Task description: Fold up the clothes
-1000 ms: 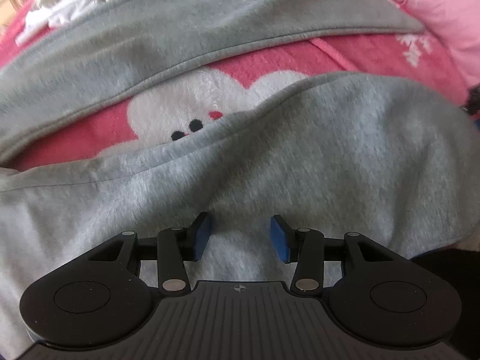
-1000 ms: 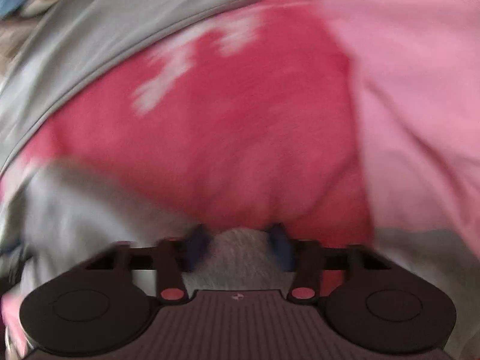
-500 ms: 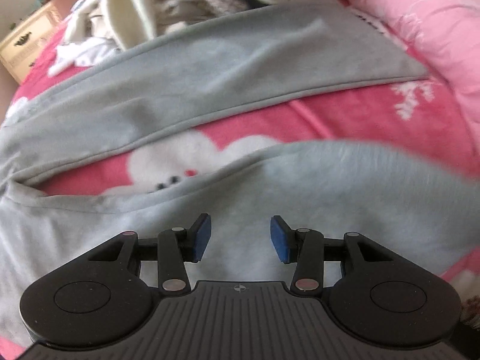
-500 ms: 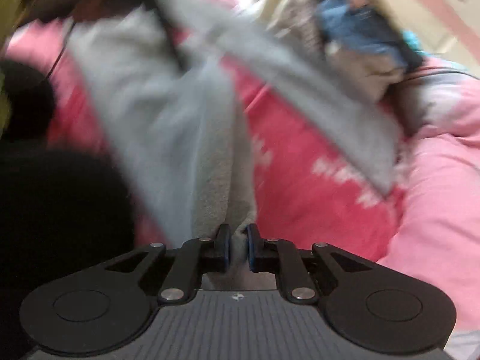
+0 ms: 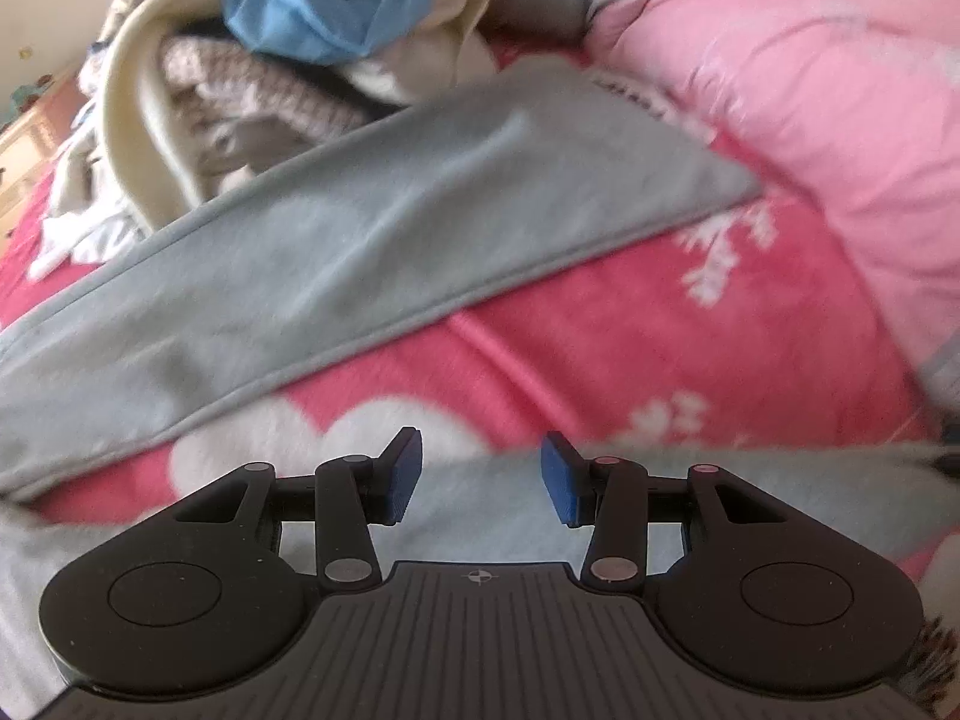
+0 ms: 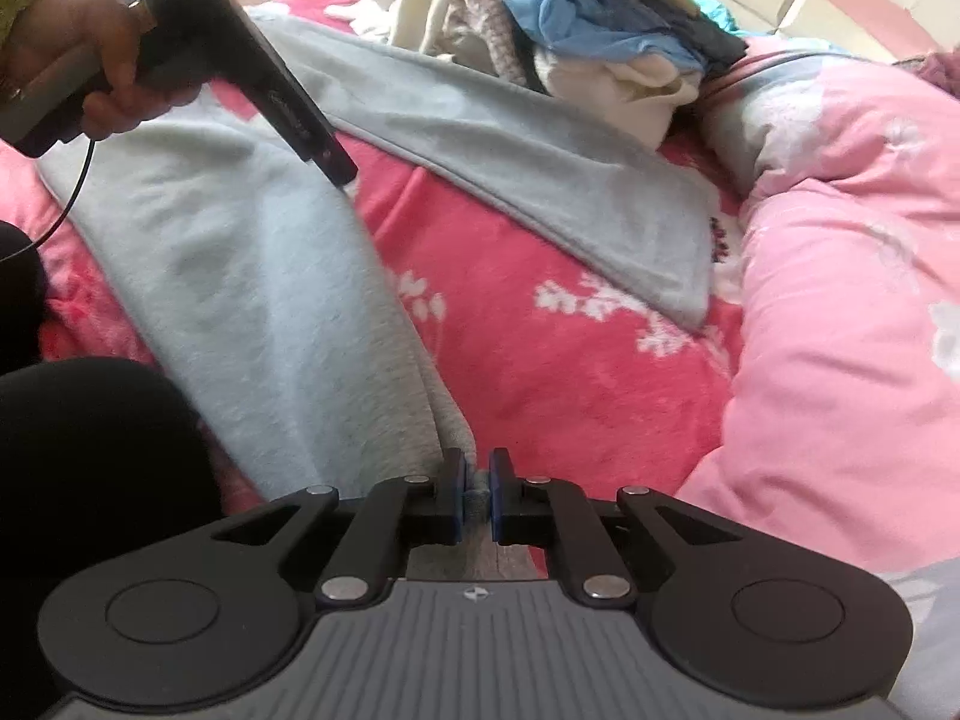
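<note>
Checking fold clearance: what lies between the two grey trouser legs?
Only bare red blanket separates the near leg and far leg, clearest in the right wrist view.

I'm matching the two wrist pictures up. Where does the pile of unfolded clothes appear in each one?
Left wrist: the pile of unfolded clothes sits top left, behind the grey garment.
Right wrist: the pile sits top centre, again behind the grey garment.
Shared landmark: the blue cloth on top of the pile.

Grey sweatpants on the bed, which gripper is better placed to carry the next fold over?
Right. The right gripper is shut on the grey sweatpants' edge, having just closed. The left gripper hangs open above the fabric, holding nothing.
</note>
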